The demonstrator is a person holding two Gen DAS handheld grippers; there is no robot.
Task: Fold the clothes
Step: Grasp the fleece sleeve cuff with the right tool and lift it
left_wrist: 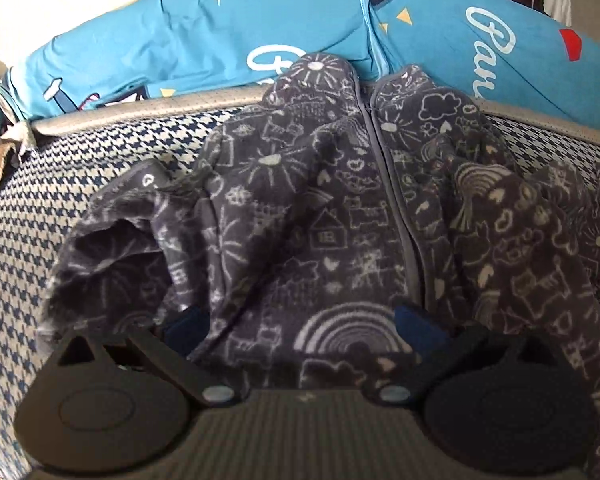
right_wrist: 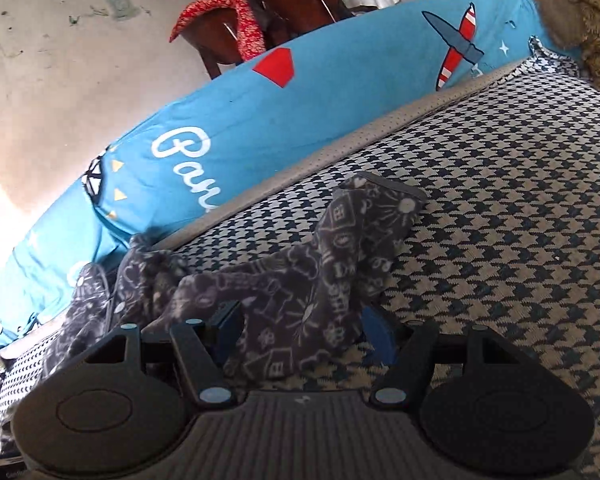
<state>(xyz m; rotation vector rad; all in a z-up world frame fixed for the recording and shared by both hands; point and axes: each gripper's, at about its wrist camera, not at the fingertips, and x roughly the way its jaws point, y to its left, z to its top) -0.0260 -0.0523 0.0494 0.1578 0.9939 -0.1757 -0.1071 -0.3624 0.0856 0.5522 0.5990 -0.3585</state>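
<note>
Two sets of tongs sat low over one fleece garment (left_wrist: 332, 216), a dark grey zip-up printed with pale doodles, which lay spread and rumpled on the houndstooth mattress (right_wrist: 520, 240) with its zip (left_wrist: 396, 200) running away toward the blue printed bedding (left_wrist: 260, 28). Our left tongs (left_wrist: 300, 324) stood wide open, the near hem bunched between the blue pads; whether they touched the cloth we could not tell. Our right tongs (right_wrist: 300, 328) stood open too, straddling a twisted sleeve (right_wrist: 340, 248), without clearly pinching it. We judged the risks to lie in the fleece itself: thick and slack, it could give us one layer where we wanted two, or slip out as we lifted. The twisted sleeve could drag the body askew, leaving any fold lopsided.
</note>
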